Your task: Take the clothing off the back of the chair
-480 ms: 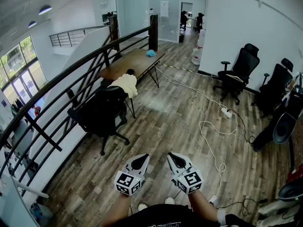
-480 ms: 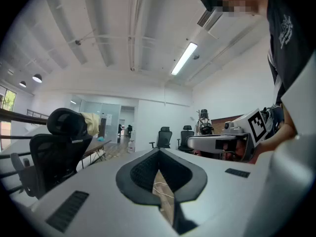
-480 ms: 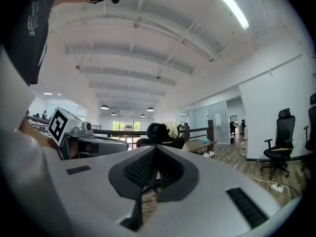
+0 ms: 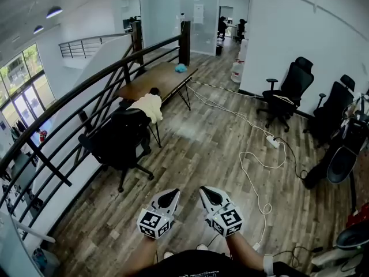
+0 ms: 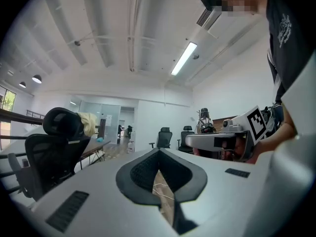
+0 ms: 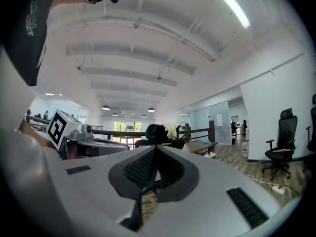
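Spanning the room, wood-plank floor point(image 4: 202, 149) lies under left gripper point(image 4: 170, 196) and right gripper point(image 4: 209, 194), jaws together, empty.

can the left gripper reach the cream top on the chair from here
Probably not yet: the cream top hangs on the chair, far across the floor from the left gripper. Nothing blocks the way; stepping closer should do.

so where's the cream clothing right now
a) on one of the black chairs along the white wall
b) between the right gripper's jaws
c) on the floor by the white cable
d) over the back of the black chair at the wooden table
d: the cream clothing is draped over the top of the back of the black chair, which stands at the near end of the wooden table.
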Available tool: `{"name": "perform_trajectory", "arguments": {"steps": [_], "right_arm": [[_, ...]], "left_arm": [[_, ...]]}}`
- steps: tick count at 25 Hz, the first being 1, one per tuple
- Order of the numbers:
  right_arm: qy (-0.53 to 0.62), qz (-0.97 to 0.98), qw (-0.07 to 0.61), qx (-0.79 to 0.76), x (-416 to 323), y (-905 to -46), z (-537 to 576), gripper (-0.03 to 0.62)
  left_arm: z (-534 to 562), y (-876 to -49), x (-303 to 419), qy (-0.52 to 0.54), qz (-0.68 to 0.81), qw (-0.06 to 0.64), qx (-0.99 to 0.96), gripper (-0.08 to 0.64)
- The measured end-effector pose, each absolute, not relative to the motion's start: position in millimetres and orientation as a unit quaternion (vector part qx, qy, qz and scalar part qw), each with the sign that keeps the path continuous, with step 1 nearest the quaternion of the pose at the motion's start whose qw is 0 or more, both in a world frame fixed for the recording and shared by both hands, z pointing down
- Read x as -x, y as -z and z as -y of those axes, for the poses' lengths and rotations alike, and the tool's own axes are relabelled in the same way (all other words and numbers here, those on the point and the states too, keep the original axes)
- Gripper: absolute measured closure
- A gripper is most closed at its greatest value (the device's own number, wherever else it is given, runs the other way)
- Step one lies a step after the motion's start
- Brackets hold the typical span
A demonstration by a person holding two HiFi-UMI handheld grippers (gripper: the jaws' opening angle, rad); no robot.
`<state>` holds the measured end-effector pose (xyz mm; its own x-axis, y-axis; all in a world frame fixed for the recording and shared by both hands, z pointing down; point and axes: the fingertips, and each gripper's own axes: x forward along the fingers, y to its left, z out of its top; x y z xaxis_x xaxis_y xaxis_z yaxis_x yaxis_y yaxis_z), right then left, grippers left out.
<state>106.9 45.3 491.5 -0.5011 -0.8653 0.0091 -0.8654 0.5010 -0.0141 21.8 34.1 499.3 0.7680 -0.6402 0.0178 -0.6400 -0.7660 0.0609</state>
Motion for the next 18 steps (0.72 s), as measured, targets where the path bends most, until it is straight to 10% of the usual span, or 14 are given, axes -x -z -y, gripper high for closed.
{"name": "perform_trajectory", "arguments": {"steps": [18], "right_arm": [[-0.032,0.882,-0.013,-0.469,-144,-514,-30,0.571]], "left_arm": [[-25,-517,-51,-0.025,0.374,0.041,-0.926,0.549]]}}
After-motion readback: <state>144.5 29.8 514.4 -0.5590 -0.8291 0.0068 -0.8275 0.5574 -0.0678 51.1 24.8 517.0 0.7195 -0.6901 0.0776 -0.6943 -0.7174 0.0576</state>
